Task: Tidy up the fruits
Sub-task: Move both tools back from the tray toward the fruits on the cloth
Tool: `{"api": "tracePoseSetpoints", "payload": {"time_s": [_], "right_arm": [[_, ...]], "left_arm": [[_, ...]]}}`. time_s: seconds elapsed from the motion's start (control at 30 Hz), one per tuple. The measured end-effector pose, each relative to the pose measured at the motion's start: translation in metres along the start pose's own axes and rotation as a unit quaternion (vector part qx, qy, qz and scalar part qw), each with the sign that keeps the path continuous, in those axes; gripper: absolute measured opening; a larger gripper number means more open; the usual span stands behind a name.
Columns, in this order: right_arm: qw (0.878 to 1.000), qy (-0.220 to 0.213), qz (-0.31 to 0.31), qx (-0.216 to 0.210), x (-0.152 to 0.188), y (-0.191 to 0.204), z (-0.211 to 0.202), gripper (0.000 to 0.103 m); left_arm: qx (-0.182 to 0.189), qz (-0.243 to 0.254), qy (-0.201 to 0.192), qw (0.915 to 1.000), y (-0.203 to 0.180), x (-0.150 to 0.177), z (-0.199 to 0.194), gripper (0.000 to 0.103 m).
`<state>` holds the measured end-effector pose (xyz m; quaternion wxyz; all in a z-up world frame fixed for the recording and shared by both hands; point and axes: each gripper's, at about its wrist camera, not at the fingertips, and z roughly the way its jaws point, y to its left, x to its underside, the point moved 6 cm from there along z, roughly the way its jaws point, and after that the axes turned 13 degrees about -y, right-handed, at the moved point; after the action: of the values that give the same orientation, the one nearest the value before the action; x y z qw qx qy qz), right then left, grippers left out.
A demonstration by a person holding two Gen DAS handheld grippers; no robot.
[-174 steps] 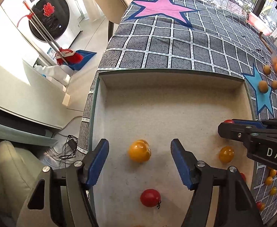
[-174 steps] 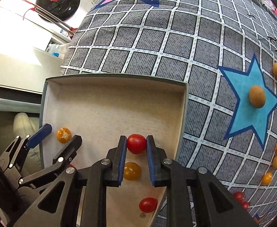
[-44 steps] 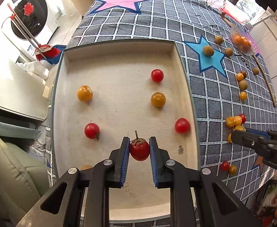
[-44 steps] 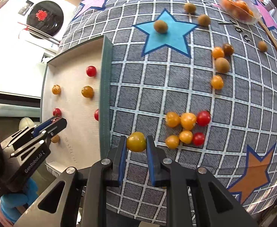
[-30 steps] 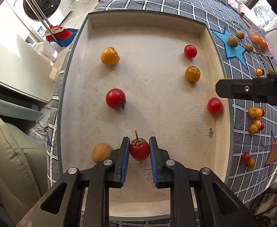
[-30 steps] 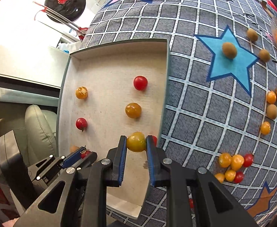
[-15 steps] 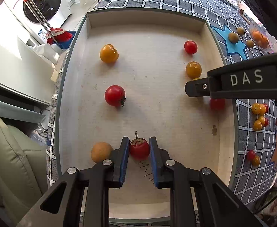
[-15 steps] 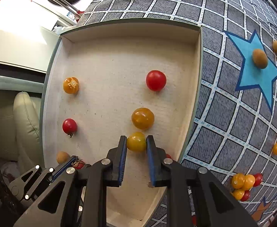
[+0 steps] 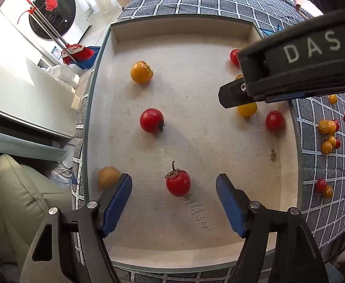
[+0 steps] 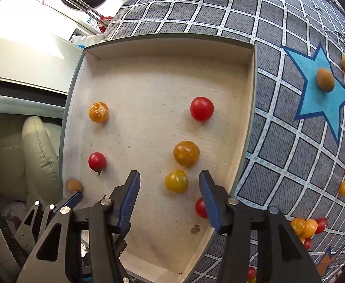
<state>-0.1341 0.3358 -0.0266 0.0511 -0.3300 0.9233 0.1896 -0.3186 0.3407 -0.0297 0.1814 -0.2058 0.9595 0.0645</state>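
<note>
**A:** What is each gripper doing?

**B:** Both hover over a shallow beige tray (image 9: 116, 99) that sits on a grey checked tablecloth (image 10: 290, 155) printed with stars. The left gripper (image 9: 174, 189) has its blue pads spread wide. A red tomato with a stem (image 9: 178, 183) lies on the tray floor between them, touching neither pad, close to the tray's near edge. The right gripper (image 10: 169, 184) is also spread apart, and a yellow tomato (image 10: 176, 181) lies loose between its pads, near the tray's right wall.

**A:** What else is in the tray?

**B:** Just beyond the yellow tomato sits an orange tomato (image 10: 186, 153), and beyond that a red tomato (image 10: 201, 108), both along the right side. Another red one (image 10: 200, 208) lies by the right wall, partly hidden behind the right gripper's pad. Toward the left wall are an orange tomato with a scarred top (image 10: 98, 111), a red tomato with a small stem (image 10: 97, 161), and a tan round fruit (image 10: 74, 185) at the near left corner, just beside the left gripper's pad.

**A:** And outside the tray?

**B:** On the cloth to the right lie tan fruits (image 10: 325, 79) on and near a blue star, and a cluster of orange and red tomatoes (image 10: 309, 227) near the cloth's near right edge.
</note>
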Motion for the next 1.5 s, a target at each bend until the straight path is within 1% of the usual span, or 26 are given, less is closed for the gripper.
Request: {"api": "tracePoseSetpoints", "payload": {"time_s": [0.07, 0.13, 0.27, 0.43, 0.57, 0.63, 0.87, 1.07, 1.27, 1.4, 1.5], "right_arm": [[1.000, -0.007, 0.006, -0.009, -0.003, 0.000, -0.007, 0.076], [1.000, -0.017, 0.016, -0.019, -0.006, -0.001, -0.015, 0.081], [0.998, -0.038, 0.040, -0.032, -0.009, -0.008, -0.036, 0.082], [0.995, -0.058, 0.074, -0.027, -0.008, -0.036, -0.060, 0.082], [0.992, -0.067, 0.109, -0.010, 0.002, -0.074, -0.074, 0.082], [0.989, -0.071, 0.127, 0.006, 0.009, -0.095, -0.082, 0.081], [0.973, -0.075, 0.211, 0.046, 0.037, -0.172, -0.100, 0.081], [0.964, -0.081, 0.246, 0.065, 0.048, -0.220, -0.113, 0.081], [0.955, -0.090, 0.273, 0.068, 0.036, -0.252, -0.115, 0.081], [0.950, -0.096, 0.289, 0.063, 0.021, -0.267, -0.112, 0.081], [0.949, -0.104, 0.288, 0.070, 0.011, -0.277, -0.110, 0.081]], "left_arm": [[0.002, -0.002, 0.005, 1.0000, 0.001, 0.000, -0.001, 0.075], [0.003, 0.002, 0.005, 1.0000, 0.001, -0.001, -0.003, 0.075], [0.002, 0.015, 0.002, 0.9999, -0.003, -0.008, -0.007, 0.075], [0.004, 0.038, -0.004, 0.9993, -0.014, -0.020, -0.012, 0.075], [0.010, 0.059, -0.011, 0.9982, -0.032, -0.036, -0.017, 0.075], [0.015, 0.068, -0.013, 0.9975, -0.042, -0.046, -0.019, 0.075], [0.044, 0.093, -0.028, 0.9944, -0.088, -0.084, -0.029, 0.075], [0.067, 0.091, -0.030, 0.9931, -0.127, -0.126, -0.024, 0.075], [0.069, 0.083, -0.038, 0.9934, -0.156, -0.170, -0.006, 0.075], [0.061, 0.086, -0.031, 0.9939, -0.170, -0.184, 0.017, 0.075], [0.054, 0.089, -0.022, 0.9944, -0.177, -0.189, 0.035, 0.075]]}}
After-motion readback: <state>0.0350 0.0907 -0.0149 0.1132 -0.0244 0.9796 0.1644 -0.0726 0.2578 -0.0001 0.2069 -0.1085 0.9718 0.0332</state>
